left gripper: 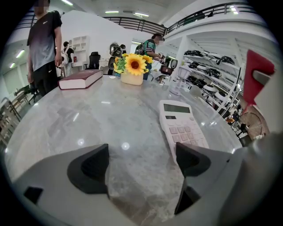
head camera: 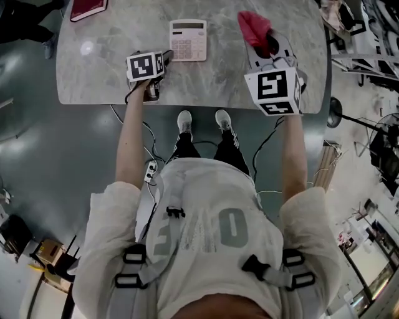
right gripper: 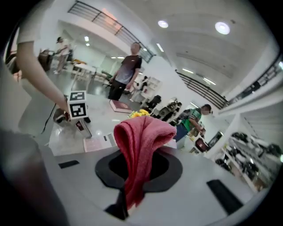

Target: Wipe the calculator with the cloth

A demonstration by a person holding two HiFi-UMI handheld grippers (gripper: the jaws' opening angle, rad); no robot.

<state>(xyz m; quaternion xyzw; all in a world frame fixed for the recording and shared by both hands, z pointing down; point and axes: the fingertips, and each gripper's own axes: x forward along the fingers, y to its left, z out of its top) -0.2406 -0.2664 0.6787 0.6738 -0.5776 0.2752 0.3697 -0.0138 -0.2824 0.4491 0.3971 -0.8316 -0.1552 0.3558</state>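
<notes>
Left hand-held gripper (left gripper: 141, 163) was wide open, with only bare marble between the jaws. It sat low over the grey marble counter (head camera: 100, 68), near the front edge. Right hand-held gripper (right gripper: 140, 171) was clamped on the red cloth (right gripper: 142, 132), which stood up out of the jaws in a folded bunch.

- Dark red book (head camera: 87, 8): lay flat at the far left corner, at 10 o'clock from the calculator and well apart from it.
- Calculator (head camera: 188, 40): pale, flat on the counter, display end away from the person, at 1 o'clock from the left hand-held gripper. Its near edge was just beside that gripper's right jaw; couldn't tell if they touched.
- Cloth: at 3 o'clock from the calculator, clear of it.
- Sunflower pot (left gripper: 132, 69): on the far side of the counter, at 12 o'clock in the left gripper view.
</notes>
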